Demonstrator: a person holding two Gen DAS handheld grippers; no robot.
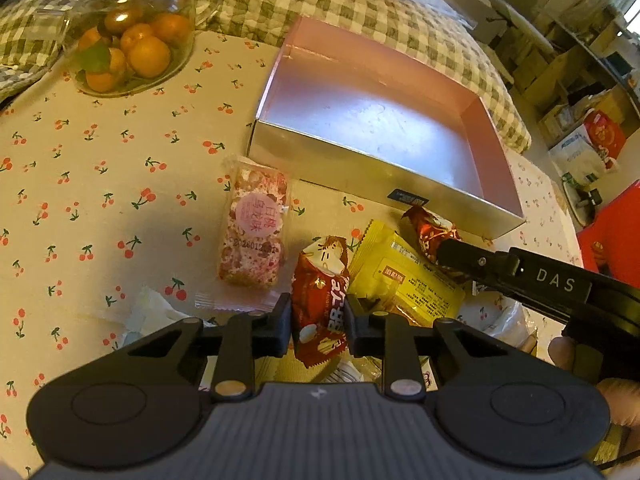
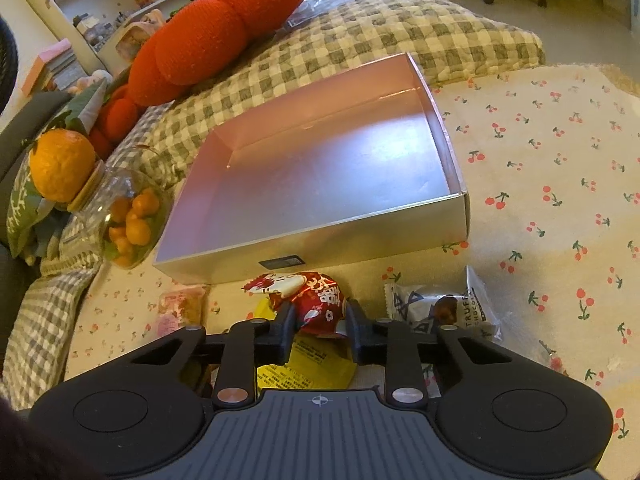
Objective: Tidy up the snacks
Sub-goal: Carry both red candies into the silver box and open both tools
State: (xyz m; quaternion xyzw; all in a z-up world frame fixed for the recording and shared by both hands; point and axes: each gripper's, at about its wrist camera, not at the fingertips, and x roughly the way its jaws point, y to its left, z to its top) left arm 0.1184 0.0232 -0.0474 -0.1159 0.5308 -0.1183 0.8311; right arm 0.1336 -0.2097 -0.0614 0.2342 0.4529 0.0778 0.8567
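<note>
An empty pink-lined silver box [image 1: 372, 128] [image 2: 320, 172] lies on the cherry-print cloth. Snack packets lie in front of it. My left gripper [image 1: 318, 320] is shut on a red packet with a cartoon face [image 1: 320, 292]. My right gripper [image 2: 320, 328] is shut on a second red packet [image 2: 316, 300], which also shows in the left wrist view [image 1: 428, 232]. A yellow packet [image 1: 404, 280] [image 2: 304, 368] lies between and under them. A pink rice-crisp bar [image 1: 254, 232] lies to the left. A truffle chocolate packet [image 2: 444, 308] lies right of the right gripper.
A glass jar of small oranges [image 1: 132, 40] [image 2: 128, 216] stands left of the box. A checked quilt [image 2: 360, 40] and a red knitted cushion [image 2: 216, 32] lie behind it. White wrappers [image 1: 156, 312] lie near the left gripper.
</note>
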